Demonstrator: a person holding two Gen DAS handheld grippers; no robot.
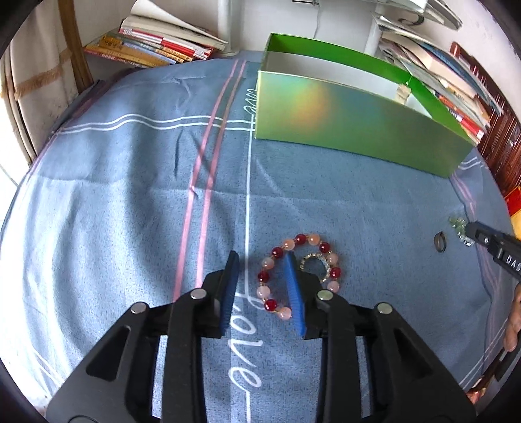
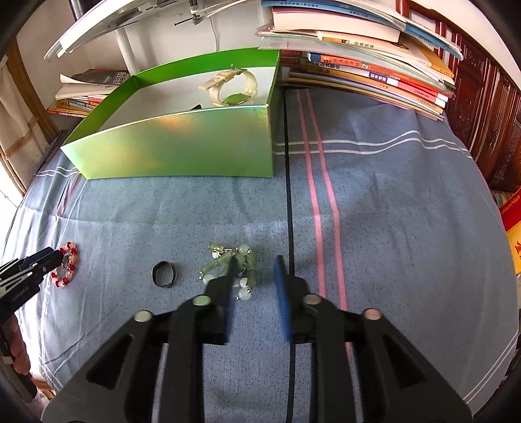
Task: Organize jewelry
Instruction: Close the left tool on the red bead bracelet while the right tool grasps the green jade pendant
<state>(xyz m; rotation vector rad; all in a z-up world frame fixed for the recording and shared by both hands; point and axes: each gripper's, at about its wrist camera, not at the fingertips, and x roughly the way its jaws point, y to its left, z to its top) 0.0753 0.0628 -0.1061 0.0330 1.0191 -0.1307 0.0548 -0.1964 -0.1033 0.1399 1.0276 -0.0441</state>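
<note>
A bracelet of red and pink beads (image 1: 276, 252) lies on the blue cloth, with a small sparkly ring (image 1: 317, 264) inside its loop. My left gripper (image 1: 261, 257) stands open over it, the bracelet's left arc between the blue pads, the right finger (image 1: 291, 276) across the loop. A pale green bead bracelet (image 2: 244, 251) lies bunched under my open right gripper (image 2: 255, 260); its left finger (image 2: 232, 276) covers part of it. A dark ring (image 2: 164, 275) rests between the two bracelets. Behind stands the open green box (image 2: 182, 146), a cream watch (image 2: 234, 88) inside.
Stacks of books (image 2: 374, 68) line the back right and back left (image 1: 153, 45) of the striped cloth (image 1: 130, 195). A white lamp post (image 1: 224, 22) rises behind the box (image 1: 342, 117). A hand (image 1: 513, 325) holds the right gripper (image 1: 470, 231).
</note>
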